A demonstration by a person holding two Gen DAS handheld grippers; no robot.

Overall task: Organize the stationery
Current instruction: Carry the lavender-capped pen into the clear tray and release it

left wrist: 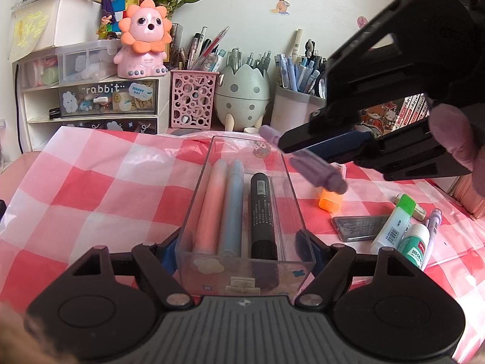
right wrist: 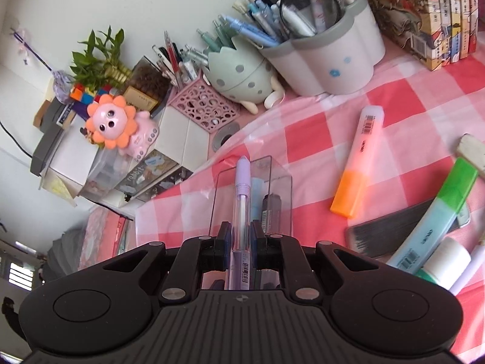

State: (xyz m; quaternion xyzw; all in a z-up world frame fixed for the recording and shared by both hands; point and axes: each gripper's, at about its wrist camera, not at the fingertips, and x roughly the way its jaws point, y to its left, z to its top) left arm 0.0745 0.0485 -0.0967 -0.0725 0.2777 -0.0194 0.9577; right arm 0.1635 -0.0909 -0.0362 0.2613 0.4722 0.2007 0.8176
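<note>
A pale green wall with cartoon stickers is backing a bench (left wrist: 91, 200) that is wearing a red-and-white checked plastic cloth, and along the back edge a pink lion figure (left wrist: 142, 39), a pink perforated pen basket (left wrist: 194, 100), a spotted grey egg-shaped pen holder (left wrist: 242, 91) and a white multi-lobed pen cup (right wrist: 330, 57) are crowding together.

The left gripper (left wrist: 242, 254) is clamping the near end of a clear rectangular plastic tray (left wrist: 300, 212), its blue-padded fingers (left wrist: 169, 254) pressing on the two long walls. Inside the tray a pink marker (left wrist: 209, 206), a pale blue marker (left wrist: 233, 209) and a black marker (left wrist: 262, 215) are lying side by side, lengthwise.

The right gripper (right wrist: 239, 236) is hanging above the tray's far right side, fingers (right wrist: 222, 239) closed tight on a lilac pen with a clear barrel (right wrist: 241, 200) — in the left wrist view the pen (left wrist: 306, 163) is slanting down across the tray's right wall, clear of the cloth.

To the right of the tray, on the cloth, an orange-capped highlighter (right wrist: 357, 163), a green-capped highlighter (right wrist: 439, 212), a grey flat case (left wrist: 360, 227) and a white-capped glue bottle (left wrist: 415, 242) are lying loose — none of them touching the tray.
</note>
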